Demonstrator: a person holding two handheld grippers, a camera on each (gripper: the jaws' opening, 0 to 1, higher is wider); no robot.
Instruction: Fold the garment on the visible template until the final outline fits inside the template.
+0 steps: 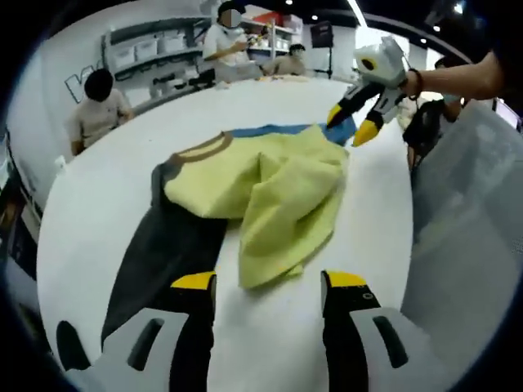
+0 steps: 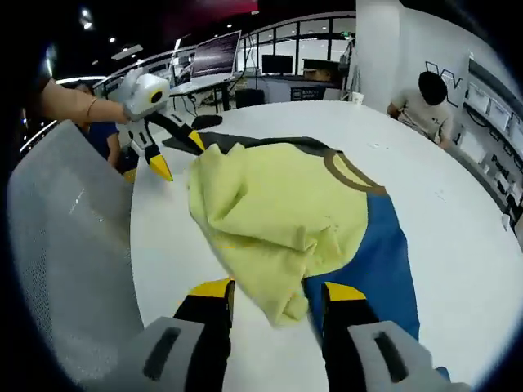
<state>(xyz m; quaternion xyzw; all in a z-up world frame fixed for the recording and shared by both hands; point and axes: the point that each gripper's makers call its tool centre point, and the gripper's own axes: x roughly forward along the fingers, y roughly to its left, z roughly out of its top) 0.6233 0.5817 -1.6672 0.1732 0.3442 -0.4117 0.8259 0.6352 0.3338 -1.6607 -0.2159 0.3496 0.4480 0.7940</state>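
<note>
In the left gripper view the left gripper [image 1: 267,282] reaches forward low over the white table [image 1: 106,180], its two yellow-tipped jaws standing apart with bare tabletop between them and nothing held. The garment [image 1: 270,184] lies just ahead of those tips – a rumpled yellow body bunched on itself, with a dark grey sleeve [image 1: 159,253] running back beside the left jaw, a brown collar, and a blue sleeve [image 1: 270,131] at the far edge. Beyond it the right gripper [image 1: 353,122] comes in from the right, held by a hand [image 1: 409,82] on a bare forearm and angled down, its yellow tips spread at the far blue corner; whether they touch the cloth is hard to tell. In the right gripper view the right gripper [image 2: 274,294] has its jaws apart with a fold of the yellow cloth [image 2: 278,216] hanging between them – not visibly pinched – and the blue sleeve [image 2: 376,261] running beside the right jaw. The left gripper [image 2: 176,155] shows across the garment, jaws spread. A pale mesh surface [image 2: 65,245] borders the table; the template's outline cannot be made out. Seated people [image 1: 98,110] are at the table's far rim.
</note>
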